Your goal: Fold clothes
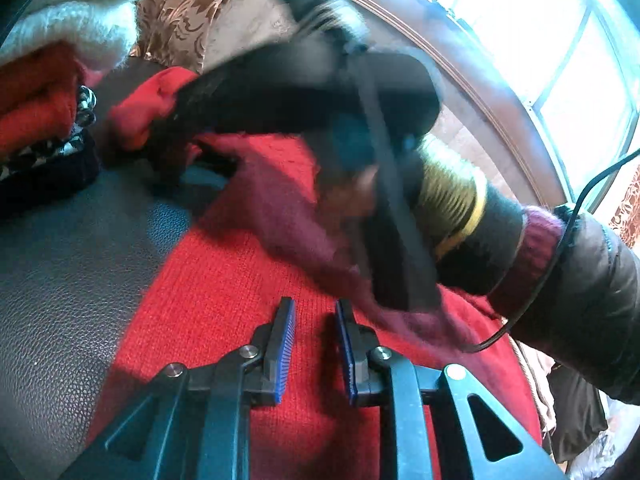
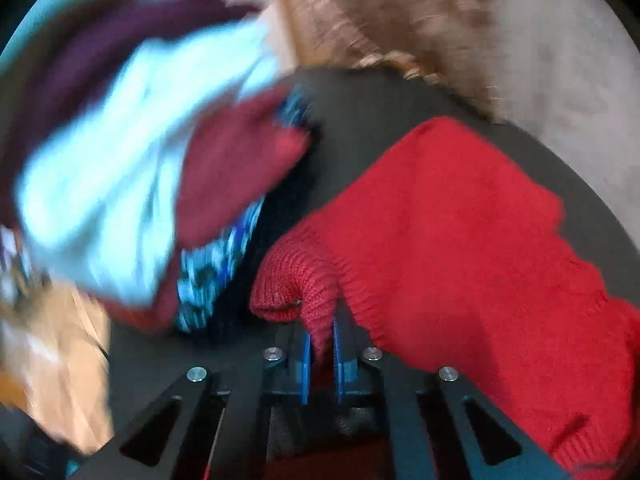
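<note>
Right wrist view: right gripper (image 2: 320,354) clamped on the cuff of the red sweater (image 2: 460,232), sleeve trailing toward the body spread on the dark leather couch seat (image 2: 348,128). Left wrist view: left gripper (image 1: 315,350) hovering over the sweater's body near the seat's front edge, jaws a little apart, nothing between them. To fold well: carry the cuff across the chest, lay the sleeve flat and straight, pin the body with the left pads against dragging. Counted: one red sweater in work, two grippers, one pile of clothes (image 1: 44,120) at the seat's back corner.
</note>
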Demonstrator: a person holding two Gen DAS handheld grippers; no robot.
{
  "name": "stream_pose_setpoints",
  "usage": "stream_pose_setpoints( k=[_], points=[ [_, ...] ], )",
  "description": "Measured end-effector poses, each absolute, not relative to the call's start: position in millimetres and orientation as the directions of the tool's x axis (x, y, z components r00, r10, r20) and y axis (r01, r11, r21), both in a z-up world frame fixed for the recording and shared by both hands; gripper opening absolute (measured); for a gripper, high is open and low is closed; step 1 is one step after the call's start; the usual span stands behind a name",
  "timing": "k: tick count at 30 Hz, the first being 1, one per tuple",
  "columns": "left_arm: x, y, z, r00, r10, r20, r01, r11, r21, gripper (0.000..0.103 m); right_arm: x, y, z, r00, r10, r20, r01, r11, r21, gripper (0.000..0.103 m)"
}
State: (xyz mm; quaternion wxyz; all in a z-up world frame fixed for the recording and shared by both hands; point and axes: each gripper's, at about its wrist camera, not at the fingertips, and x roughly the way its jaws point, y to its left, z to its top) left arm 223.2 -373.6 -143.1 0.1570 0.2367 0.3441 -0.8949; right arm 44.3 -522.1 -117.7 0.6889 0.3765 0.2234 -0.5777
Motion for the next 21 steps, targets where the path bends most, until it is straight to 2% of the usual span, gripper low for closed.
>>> stream_pose_setpoints(
  k=[3,6,8,9,11,14,21],
  points=[
    [223.0,-372.9,-145.3,-0.838,-0.12,-0.533,0.446,-0.714,-0.54,0.02,3.6,-499.5,-65.5,0.298,-0.768,-0.567,0.887,0.003,0.461,0.009],
    [222.0,-371.9,-147.0,-0.833,-0.124,-0.539,0.452,-0.714,-0.534,0.02,-41.9,-448.0,-9.1,0.305,-0.9,-0.312,0.769,0.039,0.639,0.009],
    [221.1,-372.4,-147.8,-0.826,-0.122,-0.55,0.461,-0.708,-0.535,0.02,-64.0,-408.5,13.1,0.271,-0.942,-0.197,0.707,0.056,0.705,0.009],
    [220.2,-374.1,-147.7,-0.82,-0.115,-0.56,0.468,-0.698,-0.542,0.02,-72.0,-392.6,15.6,0.249,-0.953,-0.173,0.692,0.05,0.72,0.009],
    [216.3,-386.6,-142.9,-0.807,-0.088,-0.584,0.486,-0.661,-0.572,0.024,-90.7,-350.9,12.7,0.179,-0.973,-0.148,0.658,0.007,0.753,0.009],
    [214.8,-389.2,-133.2,-0.82,-0.052,-0.57,0.467,-0.635,-0.615,0.026,-112.4,-300.1,-14.8,0.08,-0.983,-0.164,0.598,-0.085,0.797,0.01],
    [174.4,-405.3,-125.2,-0.86,0.032,-0.509,0.408,-0.554,-0.726,0.032,-151.8,-179.8,-103.3,-0.115,-0.948,-0.296,0.424,-0.316,0.849,0.011]
  ],
)
